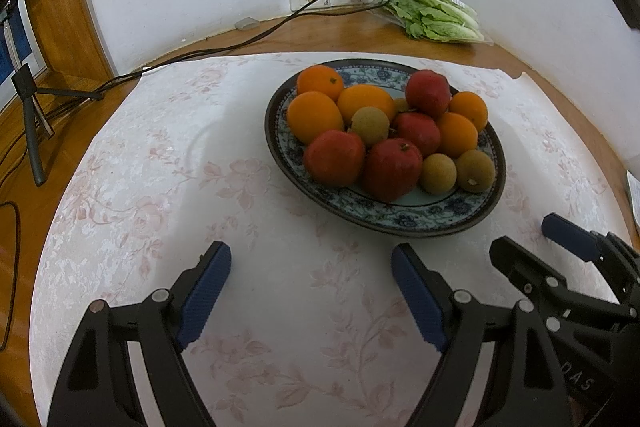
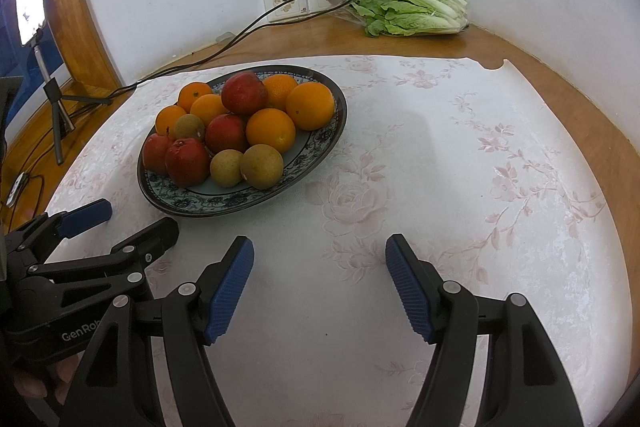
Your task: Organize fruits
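Floral cloth (image 1: 160, 187): plate (image 1: 400, 223), five oranges, four apples, four longans; both claws (image 1: 310, 267) (image 2: 320, 259) apart, empty.

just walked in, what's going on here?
A person holds two grippers over a floral tablecloth; nothing has been picked up yet. The left gripper and right gripper are both open and empty, hovering just short of a blue-patterned plate. The plate holds all the fruit mixed together: oranges, red fruits and small brownish-green ones. Bagged lettuce lies in the far corner.
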Tool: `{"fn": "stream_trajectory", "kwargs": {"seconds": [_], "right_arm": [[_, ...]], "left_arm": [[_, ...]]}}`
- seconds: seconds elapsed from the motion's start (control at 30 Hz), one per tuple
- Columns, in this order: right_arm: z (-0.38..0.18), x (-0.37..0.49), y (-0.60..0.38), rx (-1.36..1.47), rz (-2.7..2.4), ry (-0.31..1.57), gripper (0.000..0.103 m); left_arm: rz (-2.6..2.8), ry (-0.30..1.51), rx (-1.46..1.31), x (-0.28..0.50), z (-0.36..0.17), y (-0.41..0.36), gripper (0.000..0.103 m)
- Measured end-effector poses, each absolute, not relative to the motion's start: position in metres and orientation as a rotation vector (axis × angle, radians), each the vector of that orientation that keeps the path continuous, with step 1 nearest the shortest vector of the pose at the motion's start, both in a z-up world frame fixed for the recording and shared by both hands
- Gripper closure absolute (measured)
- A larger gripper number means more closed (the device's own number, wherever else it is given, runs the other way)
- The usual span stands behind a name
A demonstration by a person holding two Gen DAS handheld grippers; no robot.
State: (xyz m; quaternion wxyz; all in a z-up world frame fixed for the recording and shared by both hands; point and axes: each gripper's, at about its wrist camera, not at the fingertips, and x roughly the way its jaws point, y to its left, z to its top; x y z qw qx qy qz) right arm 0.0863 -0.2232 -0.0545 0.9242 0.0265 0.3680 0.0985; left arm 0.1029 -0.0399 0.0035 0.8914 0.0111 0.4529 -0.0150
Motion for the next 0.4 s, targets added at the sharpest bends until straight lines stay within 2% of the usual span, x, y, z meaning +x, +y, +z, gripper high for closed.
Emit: {"fn": "stream_trajectory", "kwargs": {"seconds": [0.4], "right_arm": [[-0.0547, 0.0861, -0.223, 0.055, 0.202, 0.755, 0.032]], "left_arm": [[-0.033, 0.932, 0.021, 0.1029, 0.0037, -0.0355, 0.017]]}}
